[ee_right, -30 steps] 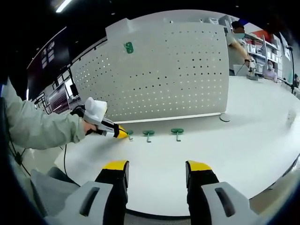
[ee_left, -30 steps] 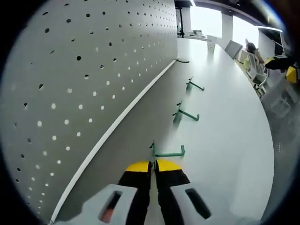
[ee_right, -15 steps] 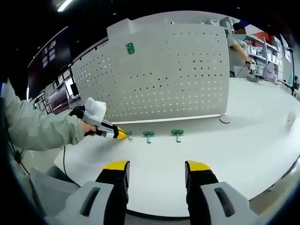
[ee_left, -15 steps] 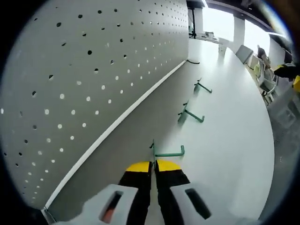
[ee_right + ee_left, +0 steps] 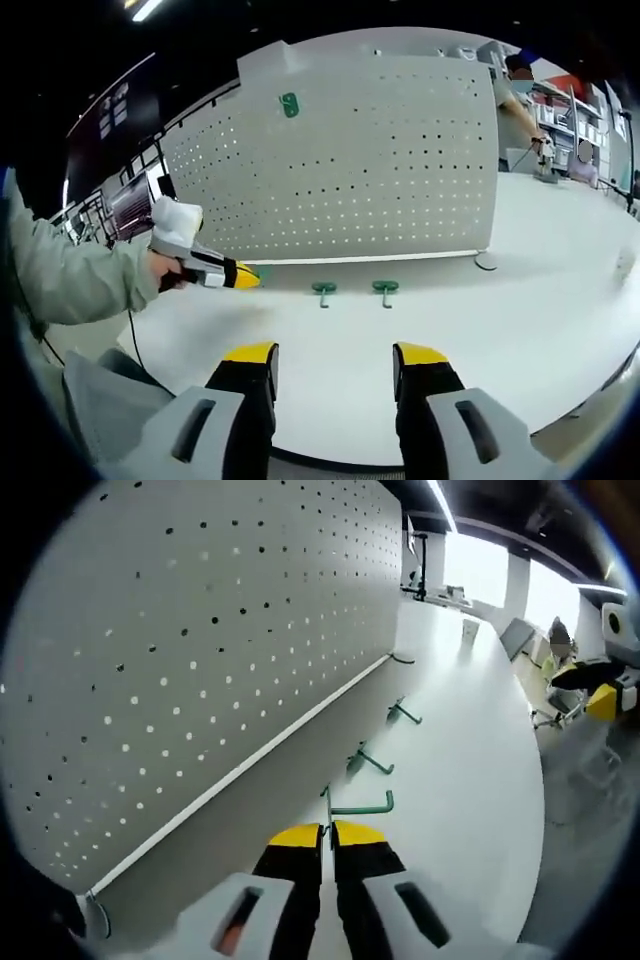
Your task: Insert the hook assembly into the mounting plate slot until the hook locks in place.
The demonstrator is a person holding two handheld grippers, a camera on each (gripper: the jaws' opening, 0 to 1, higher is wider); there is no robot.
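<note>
White table (image 5: 520, 300) (pegboard (image 5: 400, 160) behind)

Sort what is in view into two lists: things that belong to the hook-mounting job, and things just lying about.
Job:
- green metal hook clamped in the left hand-held gripper
- white perforated pegboard panel
- open right hand-held gripper

Lying about:
- two spare green hooks on the white table, one beside the other
- green tag high on the panel

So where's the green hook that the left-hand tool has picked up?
In the left gripper view, the green hook sits clamped at the tips of the left gripper, lifted beside the base of the pegboard, with two more hooks lying on the table beyond it.
</note>
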